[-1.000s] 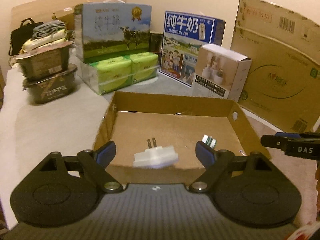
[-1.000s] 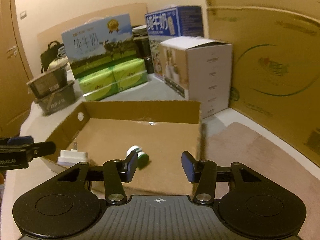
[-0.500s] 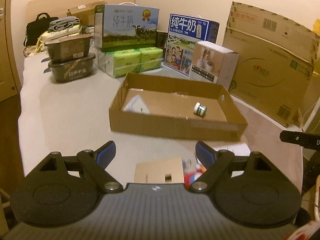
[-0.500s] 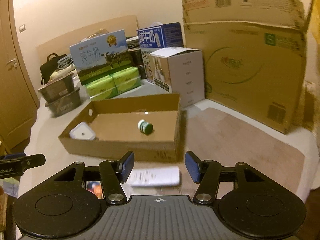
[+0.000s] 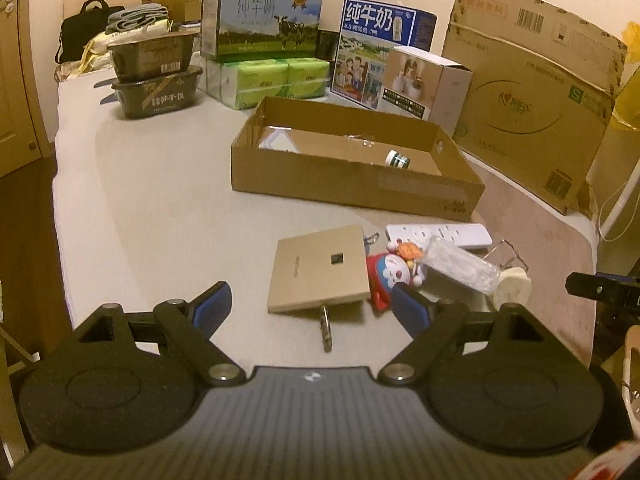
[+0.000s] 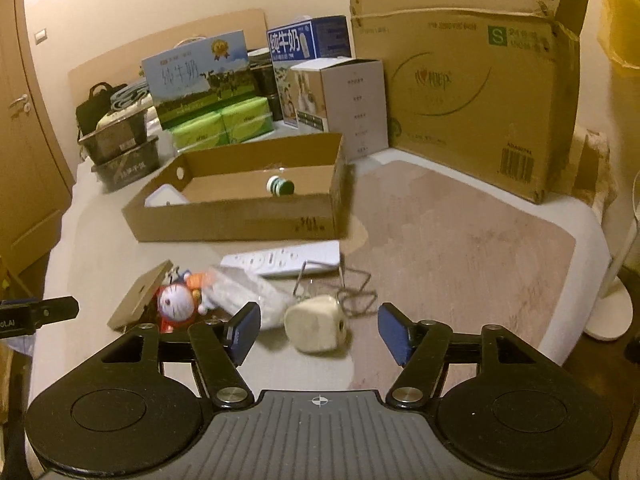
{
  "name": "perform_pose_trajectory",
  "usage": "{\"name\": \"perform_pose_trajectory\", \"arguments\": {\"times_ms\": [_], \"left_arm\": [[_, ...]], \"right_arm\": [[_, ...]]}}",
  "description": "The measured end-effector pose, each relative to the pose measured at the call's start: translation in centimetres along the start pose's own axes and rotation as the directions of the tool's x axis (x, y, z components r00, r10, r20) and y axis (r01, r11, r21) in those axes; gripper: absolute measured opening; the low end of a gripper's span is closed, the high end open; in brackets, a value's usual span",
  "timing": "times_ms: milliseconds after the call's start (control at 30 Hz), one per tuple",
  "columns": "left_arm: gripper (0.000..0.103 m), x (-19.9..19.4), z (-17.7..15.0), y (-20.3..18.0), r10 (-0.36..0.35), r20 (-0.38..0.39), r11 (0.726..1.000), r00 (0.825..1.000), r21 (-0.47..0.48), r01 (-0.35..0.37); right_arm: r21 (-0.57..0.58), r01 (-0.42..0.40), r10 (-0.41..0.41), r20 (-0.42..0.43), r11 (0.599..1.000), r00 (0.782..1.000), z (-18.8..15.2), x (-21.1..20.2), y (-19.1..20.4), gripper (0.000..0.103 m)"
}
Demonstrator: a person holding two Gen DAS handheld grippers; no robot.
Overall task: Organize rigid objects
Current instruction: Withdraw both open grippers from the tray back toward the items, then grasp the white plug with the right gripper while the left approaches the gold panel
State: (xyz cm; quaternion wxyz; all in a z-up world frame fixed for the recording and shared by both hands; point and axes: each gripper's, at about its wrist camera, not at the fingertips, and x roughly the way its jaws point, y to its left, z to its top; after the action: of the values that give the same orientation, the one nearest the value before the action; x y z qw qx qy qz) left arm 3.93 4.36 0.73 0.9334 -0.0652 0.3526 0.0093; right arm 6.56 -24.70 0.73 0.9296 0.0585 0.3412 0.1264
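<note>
A shallow cardboard tray [image 5: 352, 190] [image 6: 240, 220] holds a white plug adapter [image 5: 276, 143] [image 6: 164, 197] and a small green-capped bottle [image 5: 397, 159] [image 6: 280, 186]. In front of it lie a tan flat box [image 5: 320, 268] [image 6: 138, 296], a Doraemon toy [image 5: 390, 274] [image 6: 176, 302], a white remote [image 5: 440, 235] [image 6: 284, 261], a clear plastic bottle [image 5: 460, 266] [image 6: 248, 294], a cream plug [image 5: 514, 282] [image 6: 318, 322] and a key [image 5: 326, 330]. My left gripper [image 5: 310, 306] is open and empty, near the tan box. My right gripper [image 6: 319, 330] is open around the cream plug, not touching it.
Milk cartons [image 5: 260, 16], green tissue packs [image 5: 272, 80], a white carton [image 5: 424, 80] and black trays [image 5: 154, 72] stand behind the tray. A large cardboard box [image 6: 472, 92] stands at the right. A thin wire [image 6: 352, 292] lies by the plug. The table edge is at the left [image 5: 60, 240].
Both grippers have pulled back from over the tray to the front of the table. The plug adapter, seen between the left fingers a second ago, now lies in the tray. The loose objects have come into view.
</note>
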Motion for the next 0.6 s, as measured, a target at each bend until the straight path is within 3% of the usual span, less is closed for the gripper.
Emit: {"name": "perform_pose_trajectory", "arguments": {"times_ms": [367, 600], "left_arm": [[0.087, 0.4, -0.1, -0.1, -0.004, -0.019, 1.000, 1.000, 0.000, 0.004], [0.097, 1.6, -0.1, 0.5, -0.014, -0.042, 1.000, 0.999, -0.002, 0.014]], "right_arm": [[-0.016, 0.021, -0.022, -0.020, 1.000, 1.000, -1.0, 0.2, 1.1, 0.067], [-0.055, 0.033, -0.035, -0.040, 0.998, 0.999, -1.6, 1.5, 1.9, 0.078]]}}
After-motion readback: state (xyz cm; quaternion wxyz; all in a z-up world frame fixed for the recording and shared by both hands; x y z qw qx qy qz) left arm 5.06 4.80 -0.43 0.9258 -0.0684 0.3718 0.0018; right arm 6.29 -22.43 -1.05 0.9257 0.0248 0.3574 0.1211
